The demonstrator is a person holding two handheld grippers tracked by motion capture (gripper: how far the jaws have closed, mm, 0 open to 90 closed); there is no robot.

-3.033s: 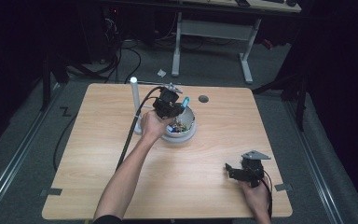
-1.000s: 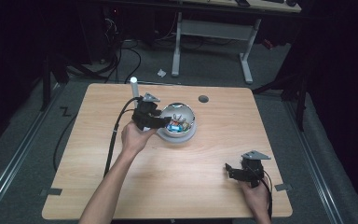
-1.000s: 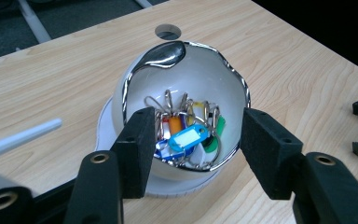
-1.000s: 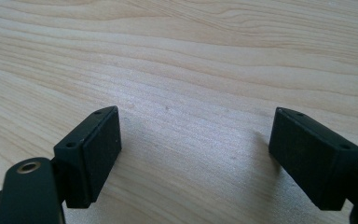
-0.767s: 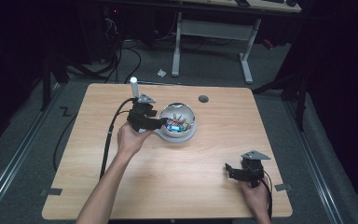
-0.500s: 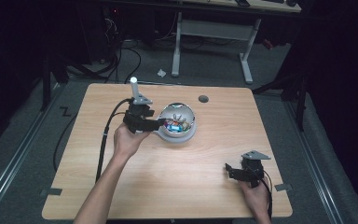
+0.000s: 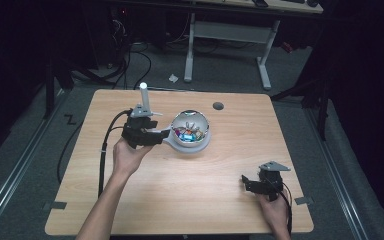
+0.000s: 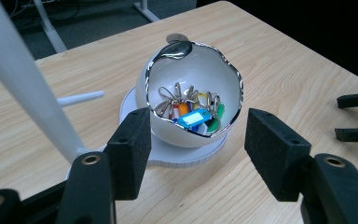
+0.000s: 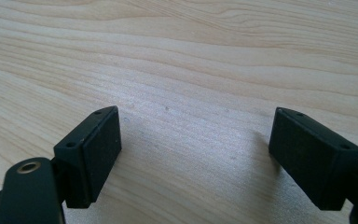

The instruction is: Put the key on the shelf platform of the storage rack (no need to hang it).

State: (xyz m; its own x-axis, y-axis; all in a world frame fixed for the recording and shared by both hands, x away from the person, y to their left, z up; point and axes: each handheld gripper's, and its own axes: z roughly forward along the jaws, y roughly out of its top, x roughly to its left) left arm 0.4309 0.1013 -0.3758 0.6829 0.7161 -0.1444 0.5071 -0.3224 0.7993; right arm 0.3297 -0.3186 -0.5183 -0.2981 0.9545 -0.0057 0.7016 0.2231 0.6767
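Both tongs stand apart, empty: left tongs (image 8: 193, 154) face my glossy white egg-shaped bowl of keys (image 7: 190, 131) mid-bench; it looks slippery and fragile, so I'd grip the rim. Right tongs (image 9: 196, 156) idle.

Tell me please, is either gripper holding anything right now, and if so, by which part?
Nothing is held. The left gripper has open jaws, just widened, short of the white bowl of key tags. The right gripper stands open over the bare table.

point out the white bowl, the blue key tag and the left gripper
white bowl (image 8: 168, 70), left gripper view, on its inner back wall
blue key tag (image 8: 193, 119), left gripper view, on its label window
left gripper (image 7: 164, 133), high view, midway between its fingertips
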